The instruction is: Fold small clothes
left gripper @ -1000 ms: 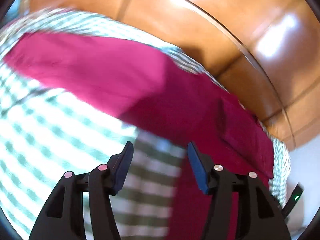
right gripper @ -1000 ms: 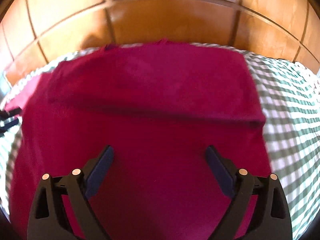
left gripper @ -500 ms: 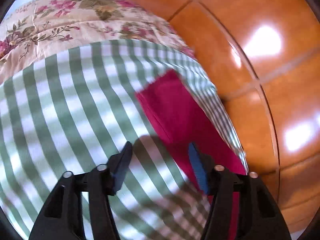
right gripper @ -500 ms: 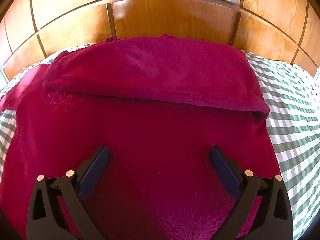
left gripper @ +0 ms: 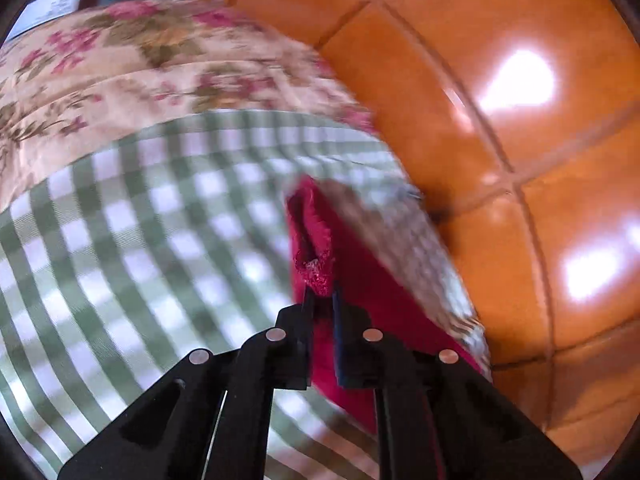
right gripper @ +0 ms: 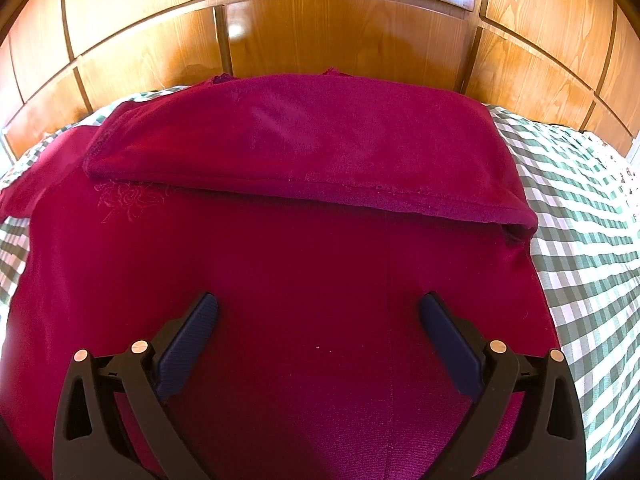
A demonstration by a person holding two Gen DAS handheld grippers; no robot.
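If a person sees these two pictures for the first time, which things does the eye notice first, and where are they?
First comes the deep red garment, spread over the green checked cloth with its far part folded toward the open right gripper. In the left wrist view, the left gripper is shut on a bunched edge of the garment. Behind both, glossy wooden panels catch the light.
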